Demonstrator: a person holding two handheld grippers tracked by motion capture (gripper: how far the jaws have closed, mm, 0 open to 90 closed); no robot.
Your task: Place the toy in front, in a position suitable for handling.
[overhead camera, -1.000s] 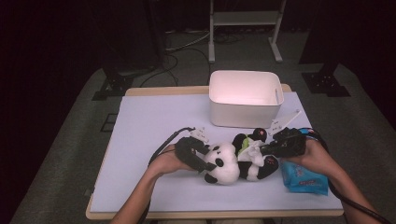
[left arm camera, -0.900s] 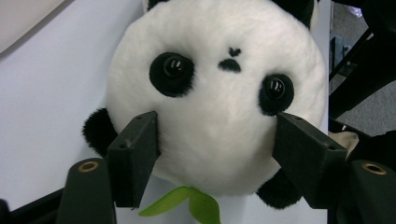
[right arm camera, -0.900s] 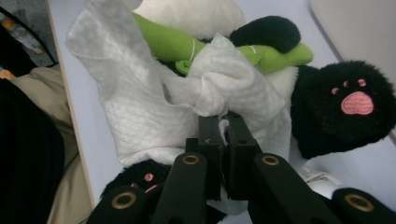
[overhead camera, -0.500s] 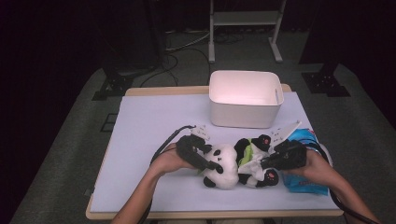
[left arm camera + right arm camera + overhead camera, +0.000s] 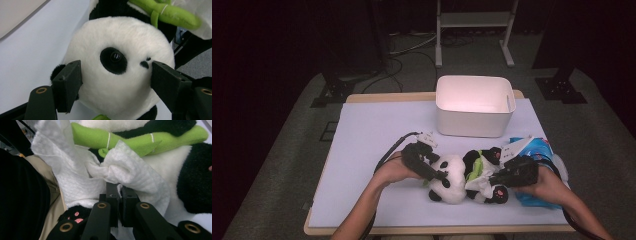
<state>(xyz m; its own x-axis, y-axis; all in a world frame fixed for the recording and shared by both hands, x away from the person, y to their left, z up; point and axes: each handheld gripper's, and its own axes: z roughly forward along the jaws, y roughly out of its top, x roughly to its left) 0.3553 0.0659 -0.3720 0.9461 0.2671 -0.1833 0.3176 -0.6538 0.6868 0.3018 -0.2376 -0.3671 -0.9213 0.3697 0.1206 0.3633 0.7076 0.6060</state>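
Note:
A black-and-white panda plush (image 5: 452, 182) lies on the table's near middle, holding a green plush bamboo stalk (image 5: 125, 140). My left gripper (image 5: 437, 175) has its jaws around the panda's head (image 5: 117, 75), one pad on each side touching the fur. Those jaws have just been opening a little, with the head still between them. My right gripper (image 5: 494, 179) is shut on a crumpled white wipe (image 5: 130, 175) that rests against the panda's belly under the bamboo stalk. The same pinch shows close up in the right gripper view (image 5: 120, 192).
A white plastic bin (image 5: 474, 105) stands behind the panda at the back of the table. A blue wipes packet (image 5: 537, 150) lies at the right, partly under my right hand. The pale table cover (image 5: 372, 135) stretches to the left.
My right gripper has come down and toward the near edge with the wipe, onto the panda's belly. The left hand has stayed at the head.

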